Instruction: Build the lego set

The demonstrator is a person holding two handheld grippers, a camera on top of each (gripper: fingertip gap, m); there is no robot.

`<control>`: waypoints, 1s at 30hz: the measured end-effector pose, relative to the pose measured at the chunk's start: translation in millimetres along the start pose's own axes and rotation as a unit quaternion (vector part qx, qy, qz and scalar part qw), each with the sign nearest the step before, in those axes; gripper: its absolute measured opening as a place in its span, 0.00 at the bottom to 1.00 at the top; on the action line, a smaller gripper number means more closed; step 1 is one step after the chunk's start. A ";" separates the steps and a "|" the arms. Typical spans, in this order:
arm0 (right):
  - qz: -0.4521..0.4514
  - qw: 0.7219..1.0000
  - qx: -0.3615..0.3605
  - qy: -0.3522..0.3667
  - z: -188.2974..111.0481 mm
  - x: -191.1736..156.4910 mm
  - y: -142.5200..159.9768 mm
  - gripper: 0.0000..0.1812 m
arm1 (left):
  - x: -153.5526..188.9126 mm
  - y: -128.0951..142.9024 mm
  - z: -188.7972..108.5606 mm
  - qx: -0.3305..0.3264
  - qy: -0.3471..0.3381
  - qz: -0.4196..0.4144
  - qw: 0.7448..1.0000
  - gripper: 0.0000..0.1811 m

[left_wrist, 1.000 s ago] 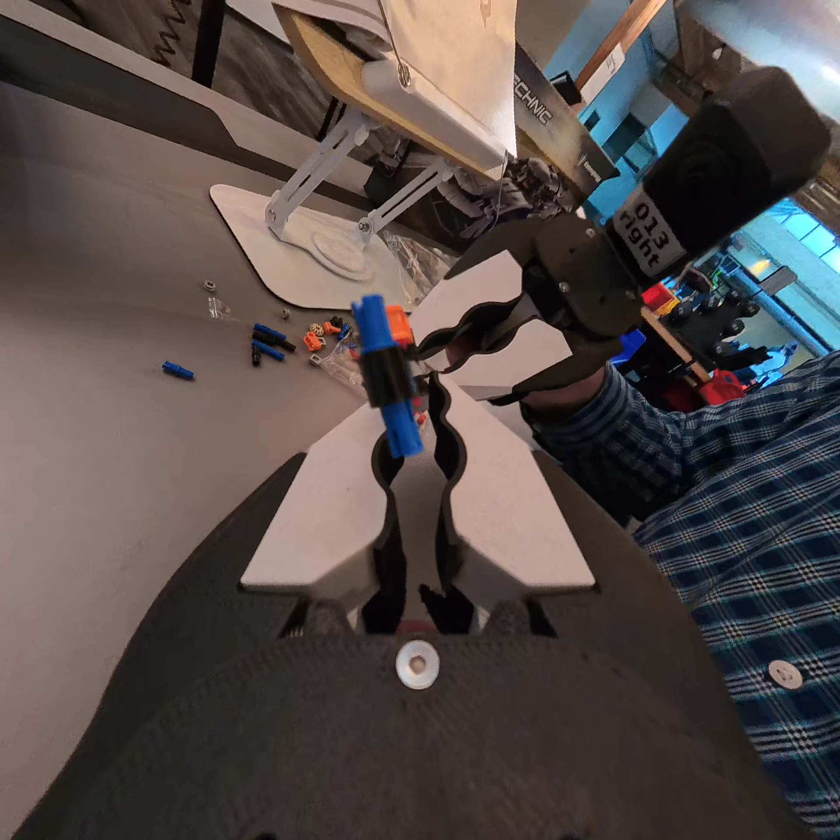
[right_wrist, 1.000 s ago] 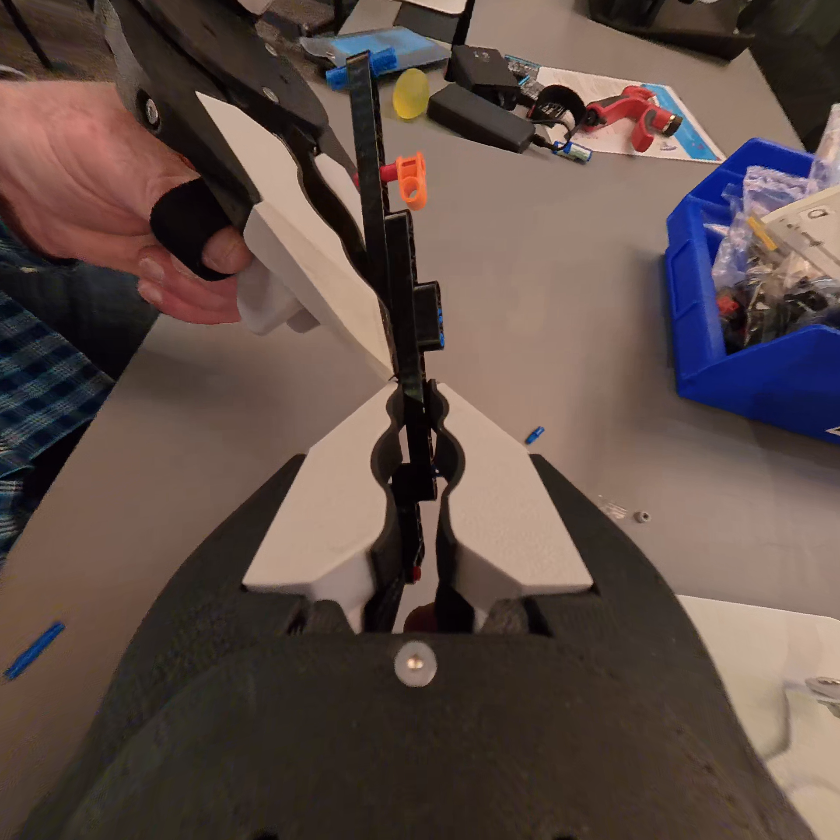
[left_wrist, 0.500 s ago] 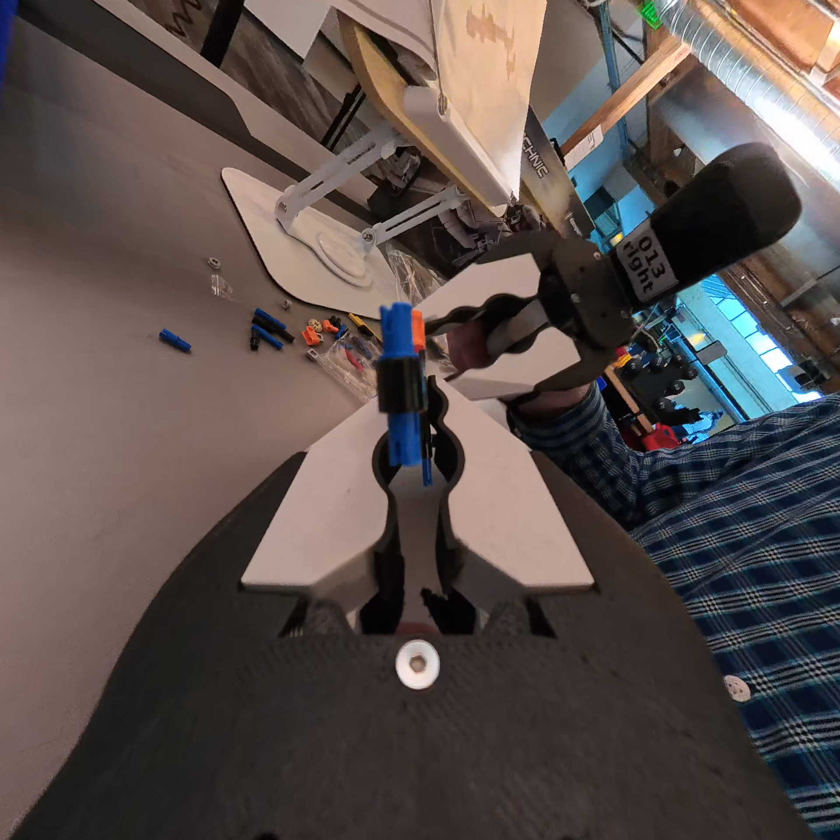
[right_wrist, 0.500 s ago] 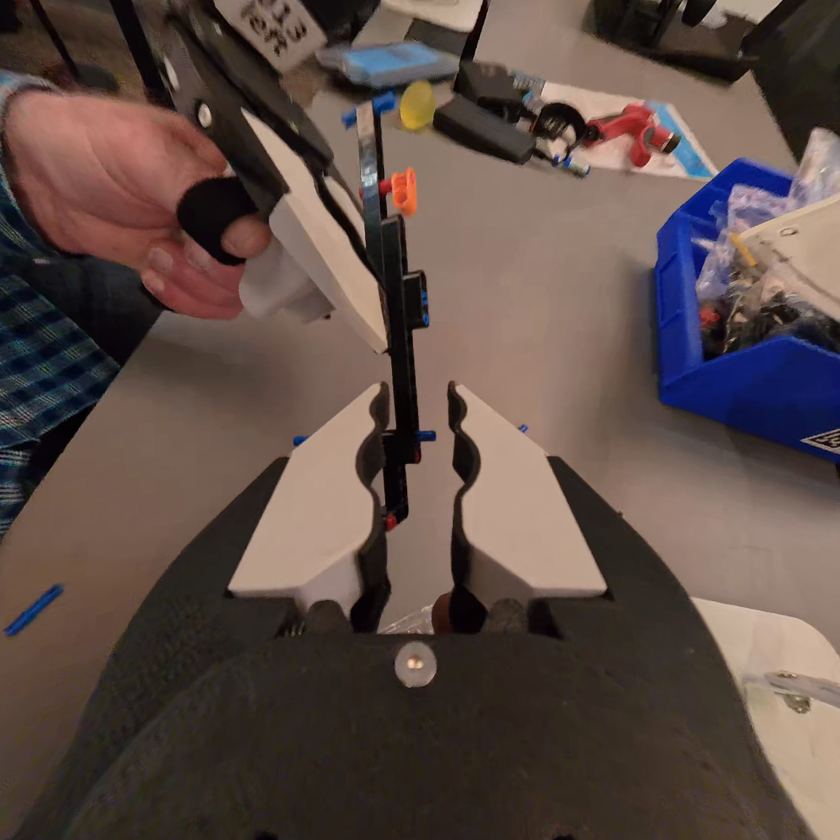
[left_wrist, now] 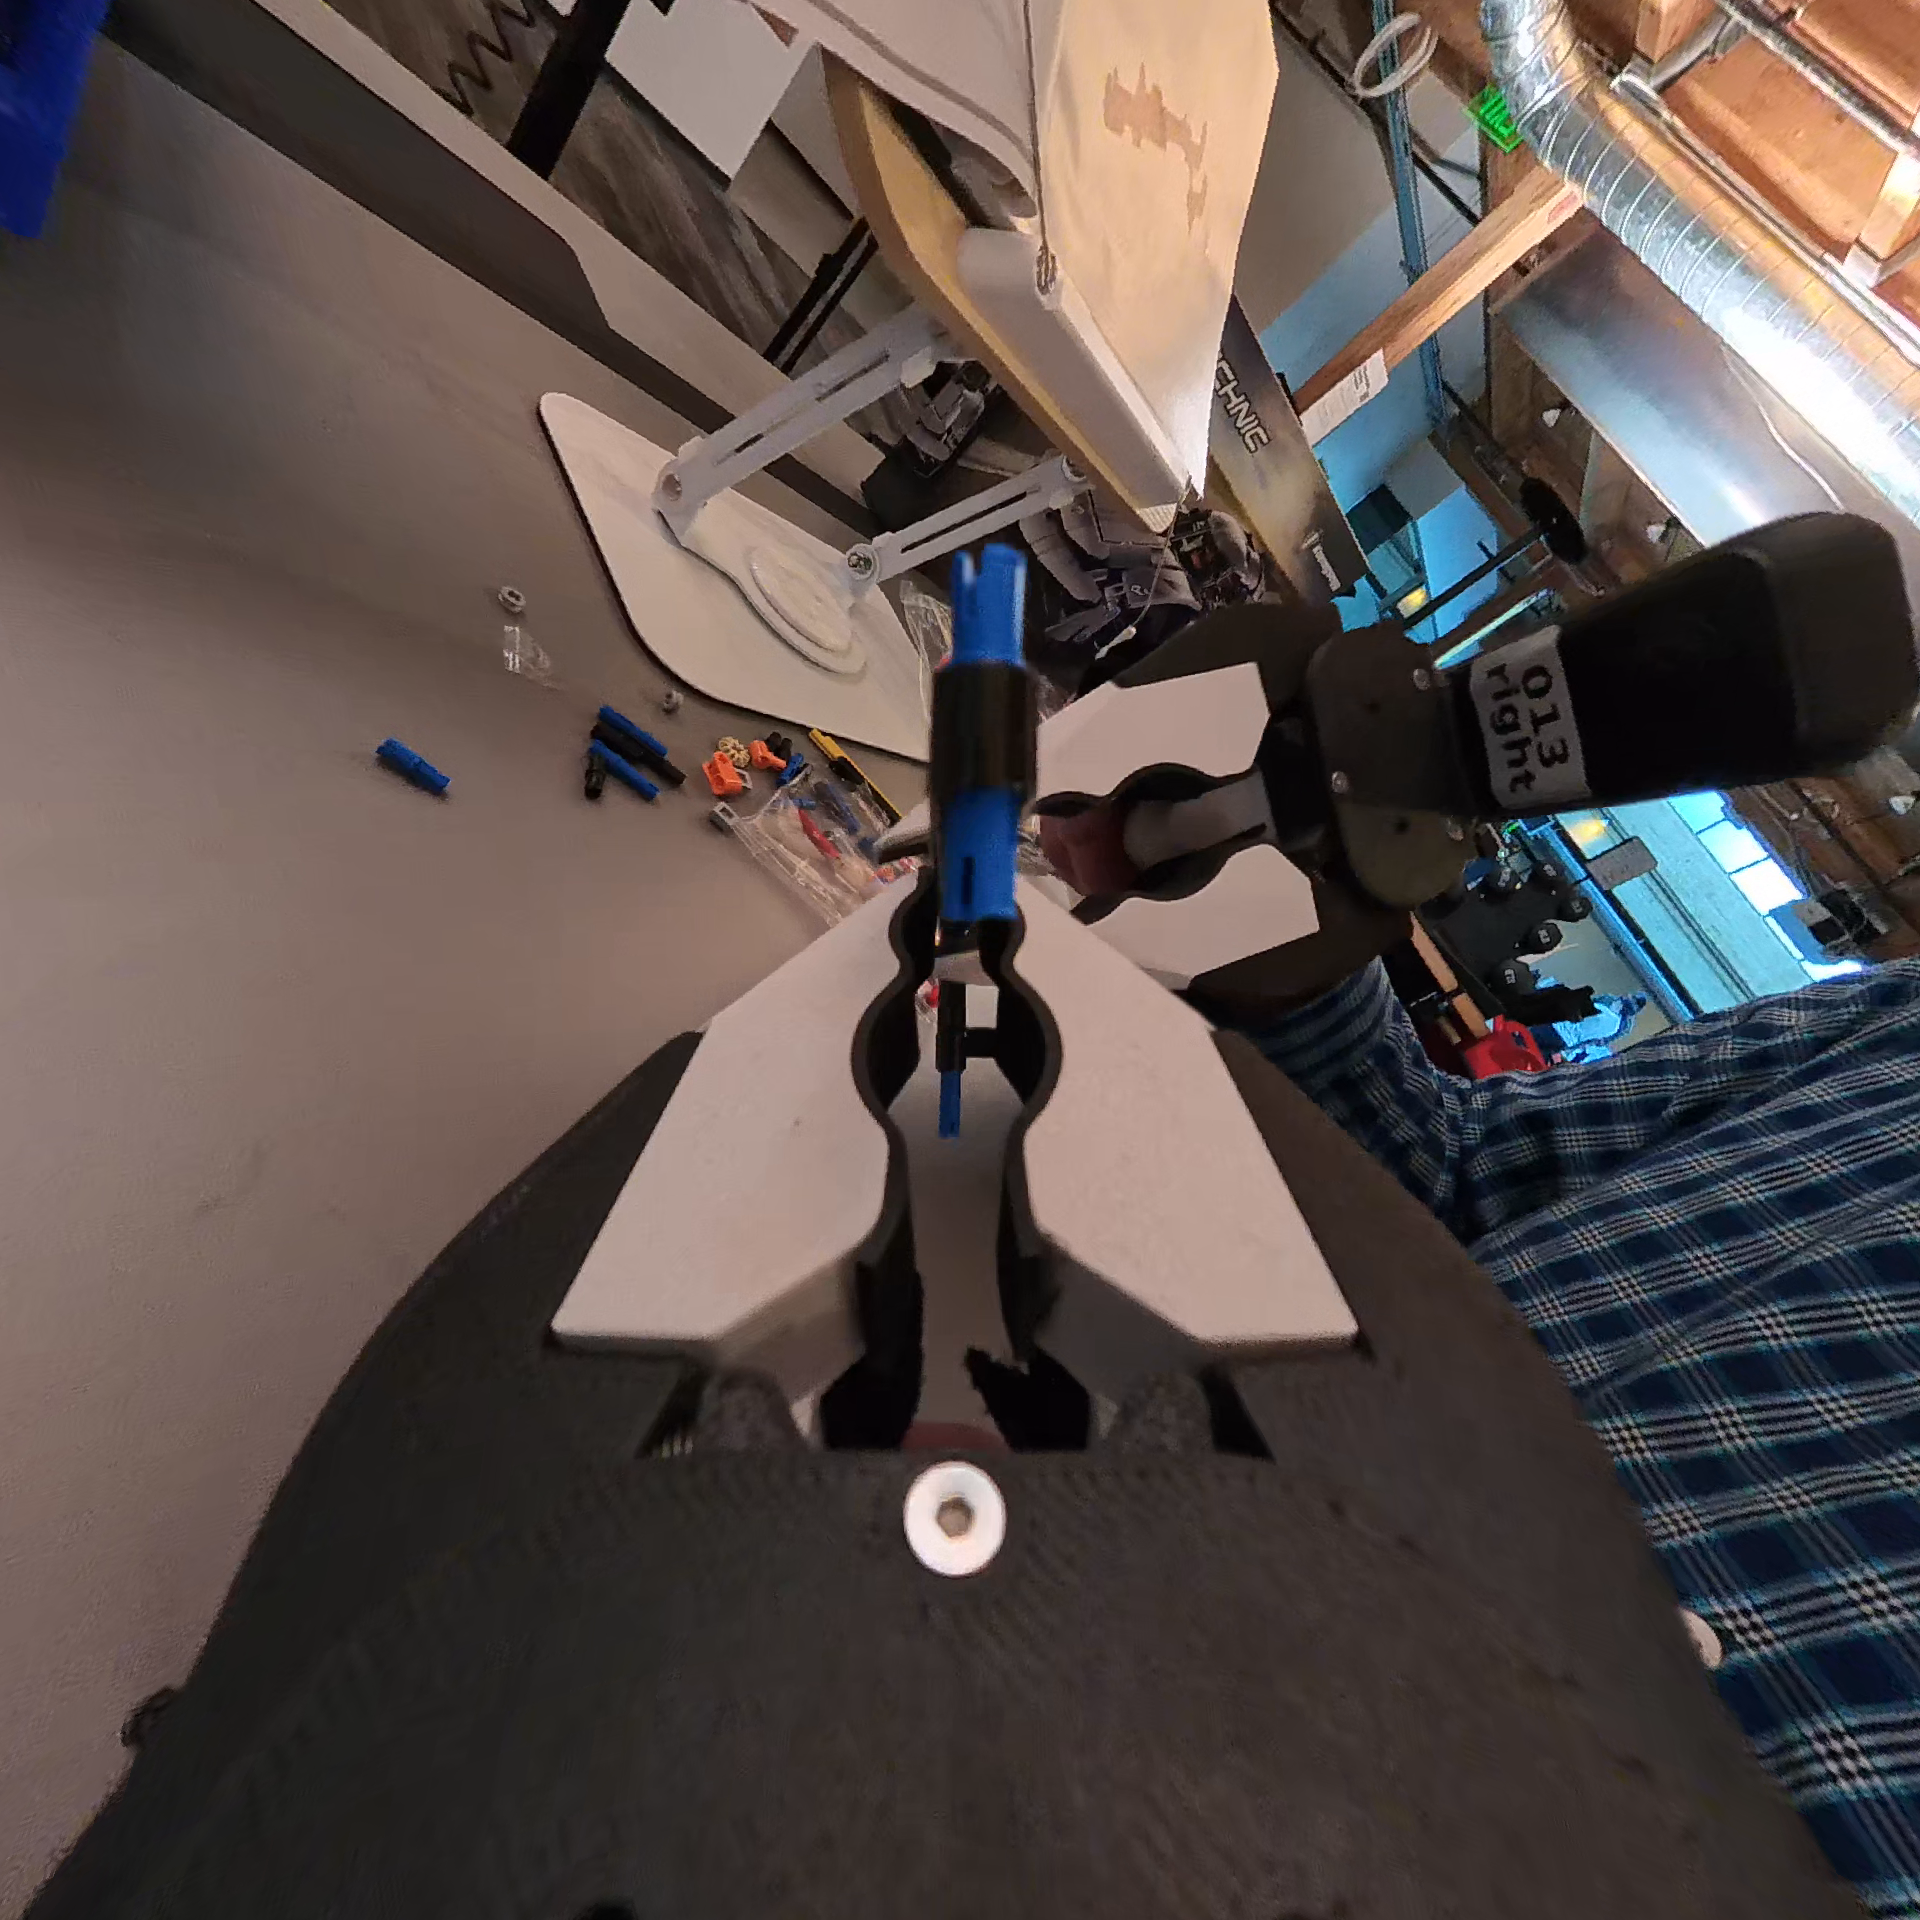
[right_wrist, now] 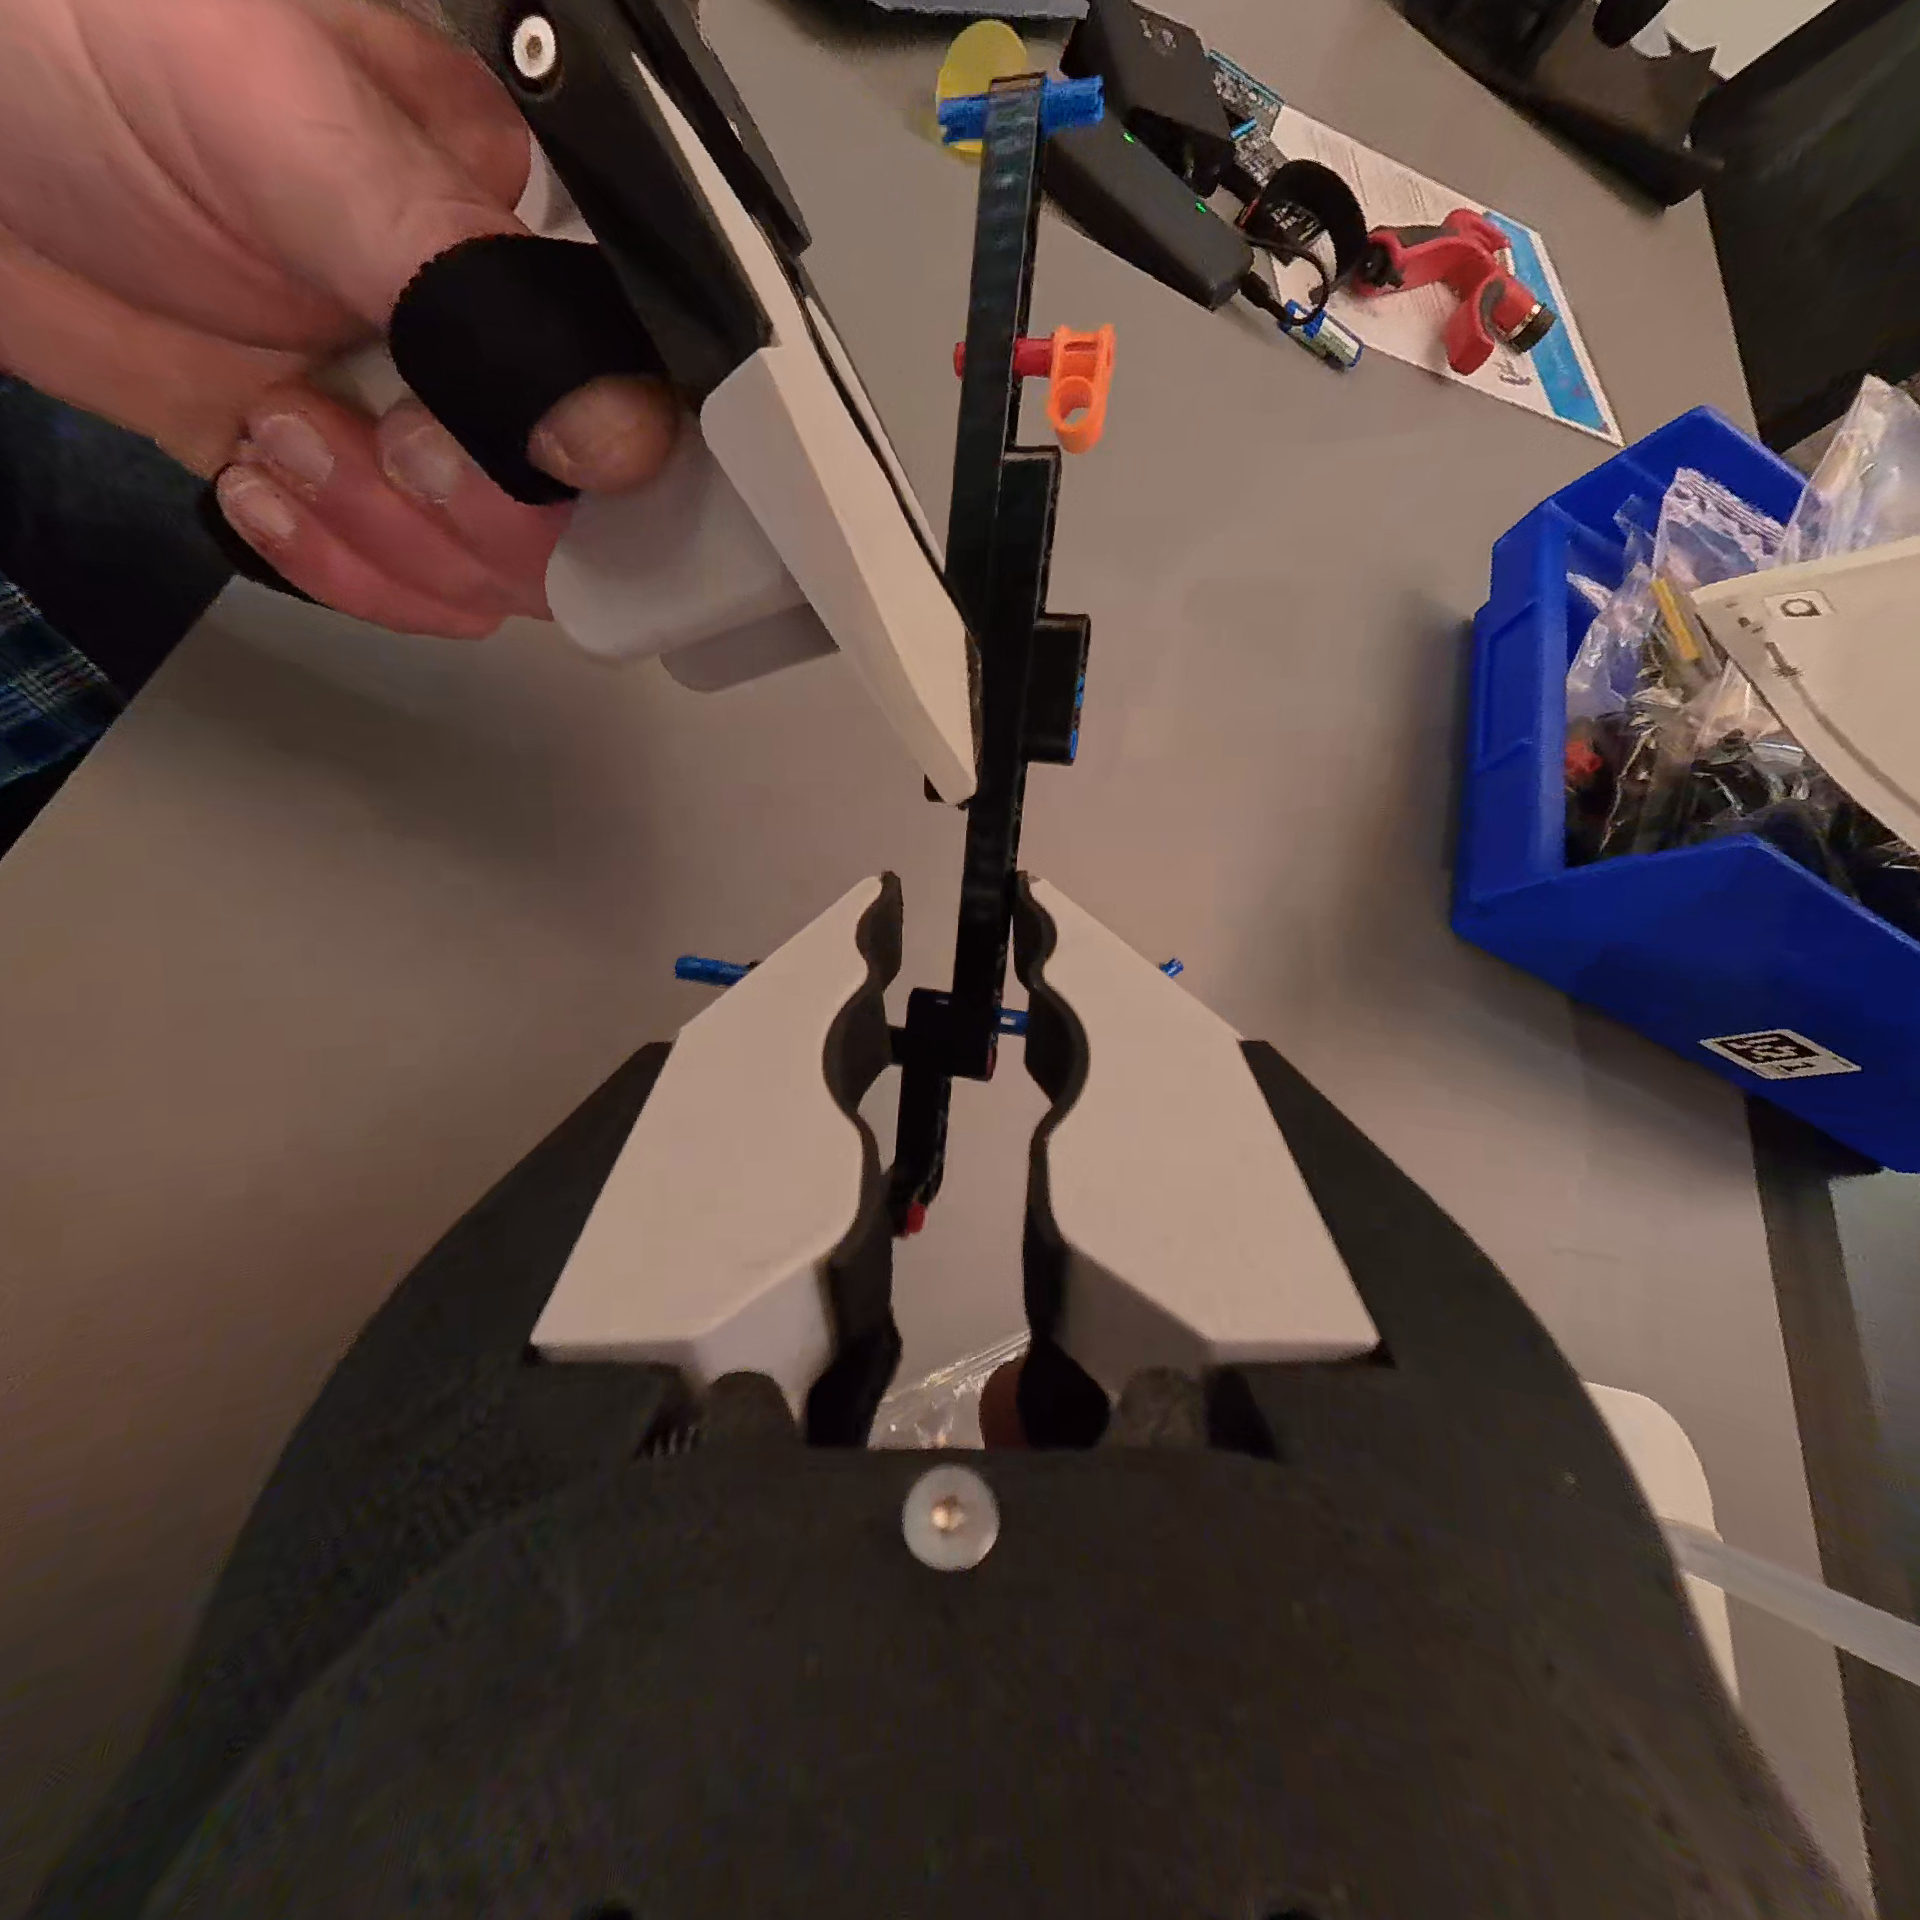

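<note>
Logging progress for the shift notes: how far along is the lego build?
Early. Done: a black beam assembly carrying blue pins and an orange connector. In hand: the left gripper is clamped on it, while the right gripper is open around its lower end. Left: loose pins on the table and a blue bin of bagged parts.

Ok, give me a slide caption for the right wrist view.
Open right gripper straddles black lego beam assembly held by left gripper.

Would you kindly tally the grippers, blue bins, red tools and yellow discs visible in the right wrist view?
Grippers: 2, the right gripper and the left gripper holding the lego assembly
Blue bin: 1
Red tool: 1
Yellow disc: 1
Total: 5
</note>
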State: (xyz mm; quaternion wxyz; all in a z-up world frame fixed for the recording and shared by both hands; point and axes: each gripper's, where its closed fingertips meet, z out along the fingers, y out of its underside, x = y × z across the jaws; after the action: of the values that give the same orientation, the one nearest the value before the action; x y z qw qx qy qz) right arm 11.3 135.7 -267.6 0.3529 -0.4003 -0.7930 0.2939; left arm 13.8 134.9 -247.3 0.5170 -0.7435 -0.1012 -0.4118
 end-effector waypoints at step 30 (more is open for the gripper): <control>-0.012 1.000 0.024 0.007 0.2 -0.1 -4.0 0.10 | -4.3 -10.3 -8.1 0.059 -0.005 -0.021 0.998 0.03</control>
State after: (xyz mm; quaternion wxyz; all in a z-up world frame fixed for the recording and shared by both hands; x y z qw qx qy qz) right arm 9.5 133.6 -264.7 0.3714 -0.3843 -0.7881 0.3053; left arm 1.1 133.8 -242.3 0.5511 -0.7113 -0.1436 -0.4119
